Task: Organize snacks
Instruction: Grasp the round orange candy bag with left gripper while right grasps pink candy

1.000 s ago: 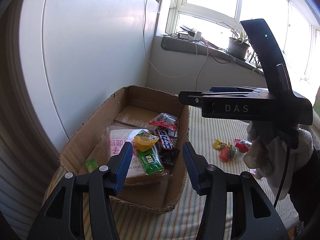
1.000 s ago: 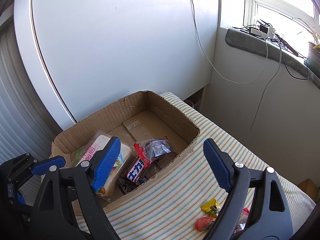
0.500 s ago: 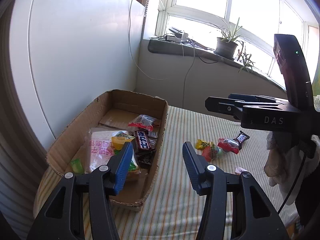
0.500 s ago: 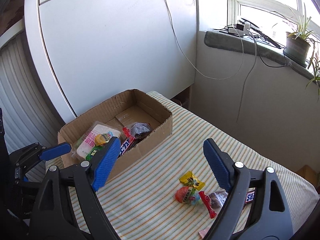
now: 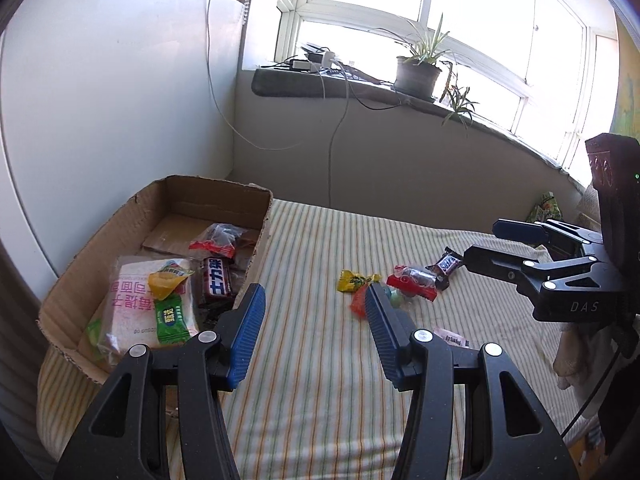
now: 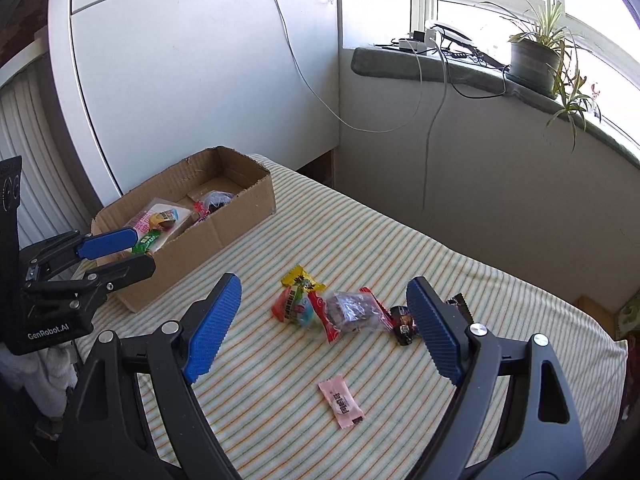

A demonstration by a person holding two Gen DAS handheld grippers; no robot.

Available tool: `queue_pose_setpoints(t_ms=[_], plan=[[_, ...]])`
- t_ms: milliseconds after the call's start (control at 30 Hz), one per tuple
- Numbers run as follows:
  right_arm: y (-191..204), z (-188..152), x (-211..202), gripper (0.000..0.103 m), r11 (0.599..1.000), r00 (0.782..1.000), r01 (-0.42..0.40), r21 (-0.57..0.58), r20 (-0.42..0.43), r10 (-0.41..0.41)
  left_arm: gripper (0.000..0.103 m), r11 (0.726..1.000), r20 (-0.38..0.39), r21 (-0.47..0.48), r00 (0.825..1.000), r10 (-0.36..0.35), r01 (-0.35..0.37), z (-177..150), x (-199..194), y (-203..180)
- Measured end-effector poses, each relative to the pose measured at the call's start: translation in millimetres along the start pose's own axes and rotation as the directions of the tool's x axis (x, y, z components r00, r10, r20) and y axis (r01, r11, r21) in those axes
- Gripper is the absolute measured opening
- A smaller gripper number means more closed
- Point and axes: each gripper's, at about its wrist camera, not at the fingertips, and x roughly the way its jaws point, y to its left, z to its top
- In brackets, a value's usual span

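Here, at the far left, a cardboard box (image 6: 208, 236) sits on the striped cloth (image 6: 400, 240), holding a large white bread packet (image 5: 132, 300), a green sachet (image 5: 172, 320), a yellow sweet (image 5: 168, 280) and a dark chocolate bar (image 5: 218, 282) among other wrappers. The left gripper (image 5: 312, 328) hangs over the cloth just beside the box's near corner, its blue-padded fingers (image 5: 248, 332) spread apart and holding nothing. Further right, loose snacks lie in a small cluster on the cloth: a yellow packet (image 6: 302, 278), an orange-and-blue packet (image 6: 294, 308), a clear red-edged bag (image 6: 352, 312) and a small dark candy bar (image 6: 404, 324), touching or nearly so. Nearer the camera, apart from the cluster, lies a pink sachet (image 6: 342, 400). The right gripper (image 6: 324, 328) hovers above this cluster, jaws wide and empty, its right pad near the dark bar. On the windowsill at the right stands a potted plant (image 6: 534, 60).
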Motion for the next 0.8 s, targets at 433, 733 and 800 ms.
queue_pose_setpoints(t_ms=[433,733,800], plan=[[-33,-75,21,0.064,0.998,0.989,-0.007,0.058,-0.150,0.016,0.039,0.994,-0.115,0.017,0.987,-0.109,0.112,-11,43,-35],[-18,-85,45,0.050,0.999,0.976,-0.037,-0.024,-0.213,0.031,0.039,0.993,-0.191,0.038,0.976,-0.106,0.115,-12,91,-49],[-19,-85,49,0.050,0.999,0.975,-0.035,-0.020,-0.221,0.030,0.039,0.993,-0.209,0.039,0.972,-0.105,0.115,-12,102,-51]])
